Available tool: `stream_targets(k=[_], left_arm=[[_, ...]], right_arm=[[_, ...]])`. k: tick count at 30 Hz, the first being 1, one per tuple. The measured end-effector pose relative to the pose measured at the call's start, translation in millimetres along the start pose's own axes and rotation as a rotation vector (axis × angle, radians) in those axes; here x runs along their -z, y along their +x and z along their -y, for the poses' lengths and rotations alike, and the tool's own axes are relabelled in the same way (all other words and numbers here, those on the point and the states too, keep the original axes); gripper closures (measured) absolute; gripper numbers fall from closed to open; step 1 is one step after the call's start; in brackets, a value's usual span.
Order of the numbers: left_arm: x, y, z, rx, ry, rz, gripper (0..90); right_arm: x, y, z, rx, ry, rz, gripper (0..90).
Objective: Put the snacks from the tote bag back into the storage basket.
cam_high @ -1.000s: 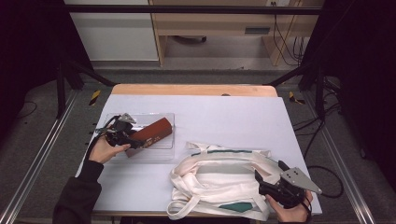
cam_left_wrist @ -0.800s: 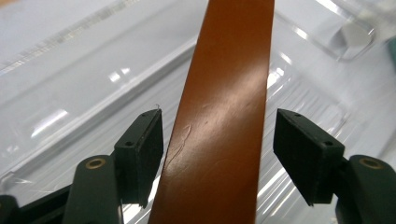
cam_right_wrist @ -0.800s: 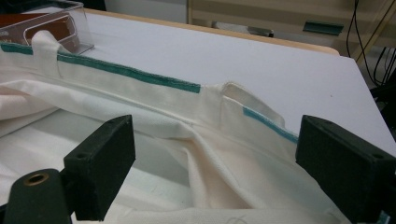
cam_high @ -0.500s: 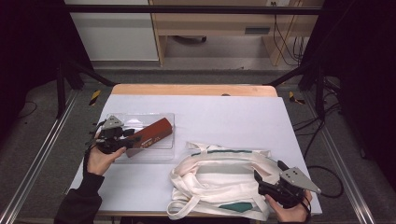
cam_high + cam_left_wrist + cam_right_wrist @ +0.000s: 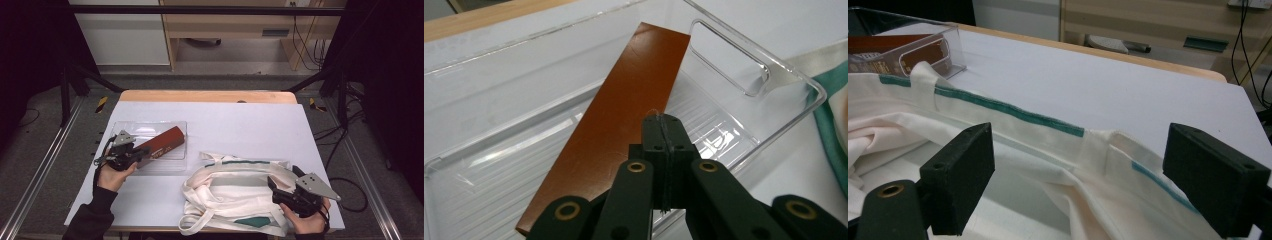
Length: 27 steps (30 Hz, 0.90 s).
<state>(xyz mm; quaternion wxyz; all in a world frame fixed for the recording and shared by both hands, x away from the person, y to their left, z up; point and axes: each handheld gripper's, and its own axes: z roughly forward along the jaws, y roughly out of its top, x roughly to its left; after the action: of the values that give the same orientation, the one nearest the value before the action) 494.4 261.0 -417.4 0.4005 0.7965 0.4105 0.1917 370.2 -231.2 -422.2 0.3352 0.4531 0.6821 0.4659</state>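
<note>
Left tongs [image 5: 660,122] pressed together over the brown box [image 5: 624,115] (clear tray [image 5: 127,130] underneath); right tongs [image 5: 1088,175] spread at the cream tote bag [image 5: 235,192].

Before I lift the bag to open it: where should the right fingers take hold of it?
Grip the bag at its green-trimmed rim, beside the sewn handle tab. Come from the person's side: the right gripper is open there, and the rim stands up as a thin edge.
</note>
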Motion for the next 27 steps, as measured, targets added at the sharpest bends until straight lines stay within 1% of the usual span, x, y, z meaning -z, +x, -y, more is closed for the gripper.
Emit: stream_targets(k=[2,6,9,10,14,16,23,25,27], left_arm=[[-0.9,-0.6,0.2,0.004,0.003,0.004,90.0],[-6.9,-1.8,0.8,0.000,0.044,0.007,90.0],[-9.5,-2.1,1.0,-0.002,0.059,0.002,90.0],[-11.1,-2.1,1.1,-0.007,0.069,-0.010,90.0],[-11.0,-0.1,1.6,0.001,0.078,-0.022,90.0],[-10.5,1.4,2.0,0.008,0.077,-0.023,90.0],[-9.2,7.8,3.1,0.019,0.074,-0.064,90.0],[-9.2,9.1,3.4,0.021,0.075,-0.068,90.0],[-9.2,12.0,4.2,0.029,0.076,-0.081,90.0]], right_arm=[[-0.9,0.8,-1.8,0.002,0.000,-0.001,13.7],[-7.2,4.9,-10.7,0.008,-0.001,-0.005,13.7],[-11.6,8.2,-14.0,0.012,0.000,-0.012,13.8],[-12.8,9.2,-14.4,0.013,0.002,-0.016,13.8],[-15.2,10.8,-12.8,0.018,0.008,-0.021,13.8],[-16.1,9.9,-9.8,0.011,0.017,-0.019,13.8],[-14.2,7.7,-8.5,0.004,0.014,-0.012,13.7],[-13.8,7.3,-8.4,0.004,0.015,-0.013,13.7],[-13.7,6.6,-7.7,0.006,0.015,-0.012,13.7]])
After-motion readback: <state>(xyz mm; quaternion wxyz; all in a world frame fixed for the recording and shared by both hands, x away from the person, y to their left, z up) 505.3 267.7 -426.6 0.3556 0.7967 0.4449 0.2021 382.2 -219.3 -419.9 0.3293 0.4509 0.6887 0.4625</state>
